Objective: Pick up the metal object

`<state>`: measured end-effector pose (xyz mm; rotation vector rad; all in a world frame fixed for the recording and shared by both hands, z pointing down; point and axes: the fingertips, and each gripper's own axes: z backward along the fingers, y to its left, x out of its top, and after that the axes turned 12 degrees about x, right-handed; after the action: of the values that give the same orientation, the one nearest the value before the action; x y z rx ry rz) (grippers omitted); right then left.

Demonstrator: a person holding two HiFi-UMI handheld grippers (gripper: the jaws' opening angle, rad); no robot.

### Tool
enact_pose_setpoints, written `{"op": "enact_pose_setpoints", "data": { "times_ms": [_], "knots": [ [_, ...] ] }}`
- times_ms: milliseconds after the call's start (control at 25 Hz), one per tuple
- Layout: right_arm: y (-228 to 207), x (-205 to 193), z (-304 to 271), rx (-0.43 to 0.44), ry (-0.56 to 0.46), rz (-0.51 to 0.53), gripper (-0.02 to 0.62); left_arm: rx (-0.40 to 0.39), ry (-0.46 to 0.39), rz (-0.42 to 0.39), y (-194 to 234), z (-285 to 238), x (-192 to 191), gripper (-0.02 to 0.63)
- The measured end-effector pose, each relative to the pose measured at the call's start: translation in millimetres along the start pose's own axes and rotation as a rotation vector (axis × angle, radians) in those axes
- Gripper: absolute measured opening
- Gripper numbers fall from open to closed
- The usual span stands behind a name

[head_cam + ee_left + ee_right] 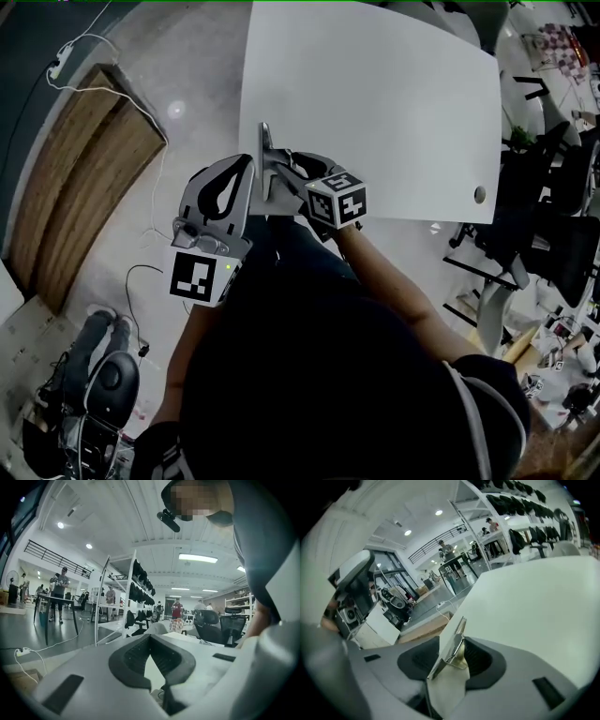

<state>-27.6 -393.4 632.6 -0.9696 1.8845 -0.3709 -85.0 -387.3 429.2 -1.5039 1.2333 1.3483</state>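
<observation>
A thin, flat metal object (265,146) stands on edge at the near left corner of the white table (375,103). My right gripper (278,174) is shut on its lower part. In the right gripper view the shiny metal object (453,645) sits clamped between the dark pads of the right gripper (452,662), its tip pointing over the table (534,602). Just left of it, off the table's edge, is my left gripper (247,165), jaws together and holding nothing. The left gripper (152,660) shows only a narrow bare slit between its pads. Whether the object rests on the table is unclear.
A wooden board (84,178) and white cables (84,56) lie on the floor at the left. Black office chairs (553,234) crowd the right side, and another chair (103,375) stands at the lower left. The table has a small hole (480,194) near its right front corner.
</observation>
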Motion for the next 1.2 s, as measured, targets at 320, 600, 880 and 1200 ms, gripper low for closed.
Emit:
{"op": "enact_pose_setpoints", "data": {
  "times_ms": [320, 600, 880, 1200],
  "knots": [
    [-10.2, -15.7, -11.9, 0.179, 0.020, -0.368, 0.121, -0.024, 0.048, 0.000, 5.6, -9.5, -2.0, 0.023],
    [-6.3, -11.2, -21.6, 0.280, 0.010, -0.515, 0.045, -0.031, 0.069, -0.016, 23.9, -10.4, -0.6, 0.023],
    [1.0, -1.6, -17.8, 0.241, -0.006, -0.474, 0.037, -0.057, 0.061, -0.007, 31.0, -13.3, 4.1, 0.023],
    [13.5, 67.6, 29.5, 0.142, -0.248, -0.335, 0.032, -0.099, 0.010, -0.019, 28.8, -22.6, 25.3, 0.023]
  ]
}}
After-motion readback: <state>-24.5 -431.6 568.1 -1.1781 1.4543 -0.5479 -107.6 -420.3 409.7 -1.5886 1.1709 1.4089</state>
